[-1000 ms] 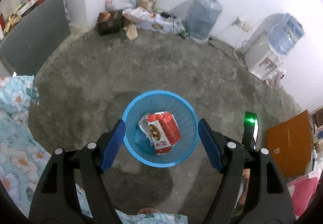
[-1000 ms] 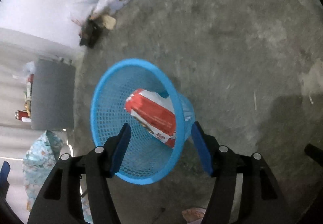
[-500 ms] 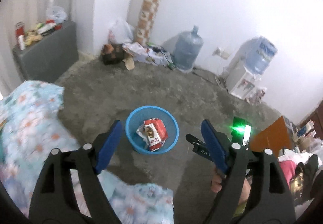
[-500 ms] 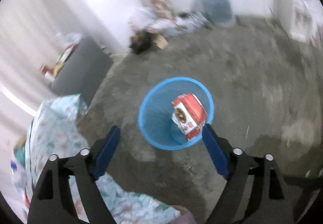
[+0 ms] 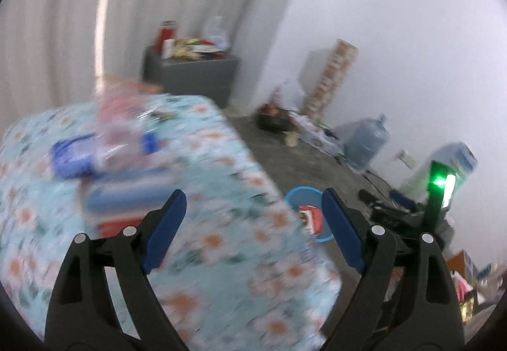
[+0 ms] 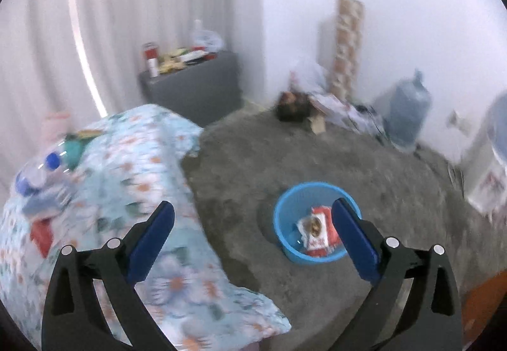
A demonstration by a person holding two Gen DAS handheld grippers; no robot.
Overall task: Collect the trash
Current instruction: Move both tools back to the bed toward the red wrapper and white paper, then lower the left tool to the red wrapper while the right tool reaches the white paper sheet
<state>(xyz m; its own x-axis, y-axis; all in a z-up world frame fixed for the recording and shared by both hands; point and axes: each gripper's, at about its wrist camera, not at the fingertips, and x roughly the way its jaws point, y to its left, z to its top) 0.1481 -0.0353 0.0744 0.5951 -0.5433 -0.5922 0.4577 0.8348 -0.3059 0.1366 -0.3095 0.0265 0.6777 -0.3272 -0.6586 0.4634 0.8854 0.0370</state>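
Compared with a second earlier, both cameras had been lifted away from the blue basket, and a flowered bed had been brought into view.

Left wrist view: the left hand-held gripper (image 5: 253,221) was seen with its jaws opening and nothing between them, above the flowered bed (image 5: 221,256). Blurred trash (image 5: 111,161), blue, red and clear, was spread on the bedcover. The blue basket (image 5: 301,194) was seen on the floor just beyond the bed edge. With such blur, a grab could be misjudged and bedcover pinched instead.

Right wrist view: the right hand-held gripper (image 6: 252,224) was likewise opening and empty. A red packet (image 6: 317,230) was lying in the basket (image 6: 282,211). Its print could not be read; no writing was legible anywhere.
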